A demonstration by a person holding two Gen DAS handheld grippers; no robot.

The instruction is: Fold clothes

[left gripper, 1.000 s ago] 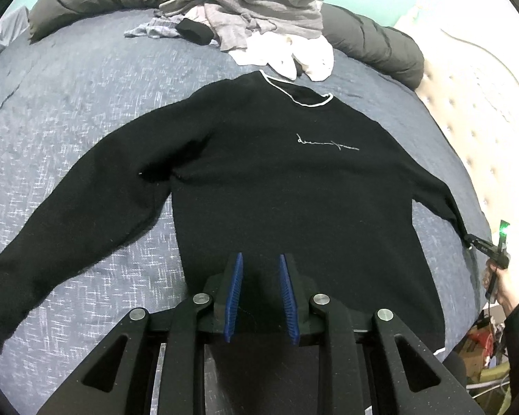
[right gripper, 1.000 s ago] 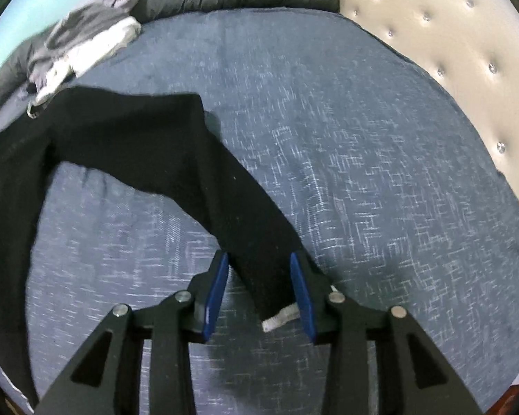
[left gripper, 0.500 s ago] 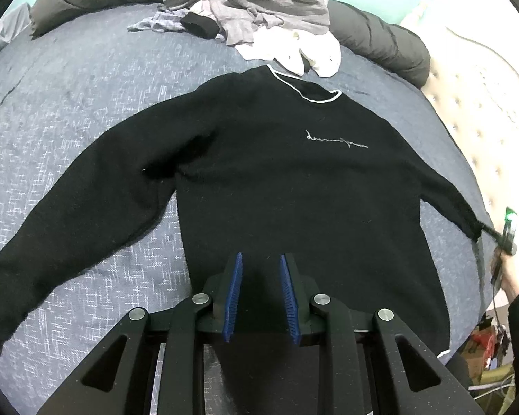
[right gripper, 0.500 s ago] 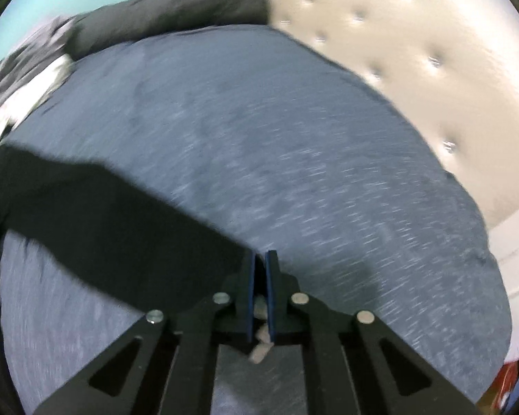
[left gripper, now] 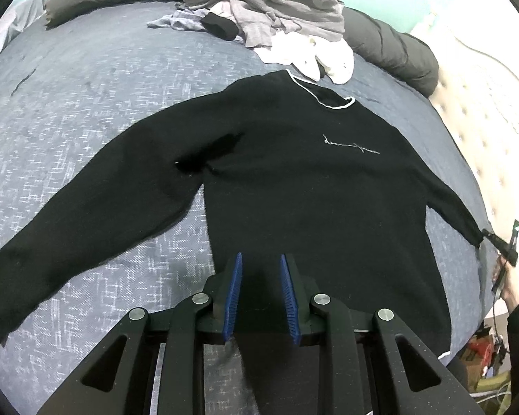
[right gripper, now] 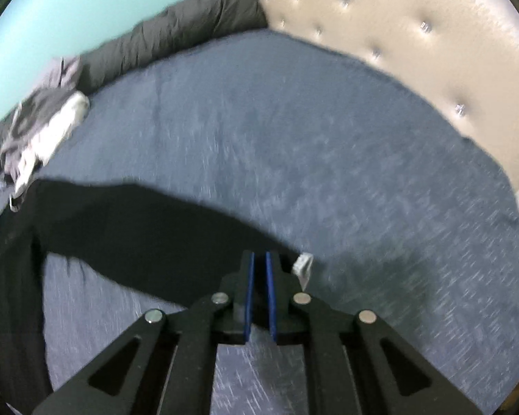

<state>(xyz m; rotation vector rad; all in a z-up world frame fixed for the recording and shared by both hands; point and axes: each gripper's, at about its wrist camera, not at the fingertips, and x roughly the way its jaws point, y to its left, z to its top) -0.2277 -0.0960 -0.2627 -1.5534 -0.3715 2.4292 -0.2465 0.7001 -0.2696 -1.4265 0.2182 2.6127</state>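
Note:
A black sweater [left gripper: 311,190] with white neck trim lies face up on the blue-grey bed cover [left gripper: 86,103], sleeves spread. My left gripper [left gripper: 260,259] sits at its bottom hem; black fabric fills the narrow gap between the blue pads and runs back under the fingers. My right gripper [right gripper: 258,257] is shut on the end of the sweater's right sleeve [right gripper: 138,235], with the white cuff trim [right gripper: 302,266] sticking out beside the right finger. In the left wrist view the right gripper [left gripper: 498,242] shows at the far right, at the sleeve's tip, with a person's hand [left gripper: 512,294] behind it.
A pile of grey and white clothes [left gripper: 276,10] lies beyond the collar. A dark grey duvet [left gripper: 391,52] runs along the far edge. A cream tufted headboard [right gripper: 398,34] borders the bed on the right. Clutter [left gripper: 477,363] lies off the bed's near right corner.
My right gripper's jaws closed on the sleeve cuff that lay between them, then rolled and drew the sleeve end along. The left gripper and the sweater's body hardly moved.

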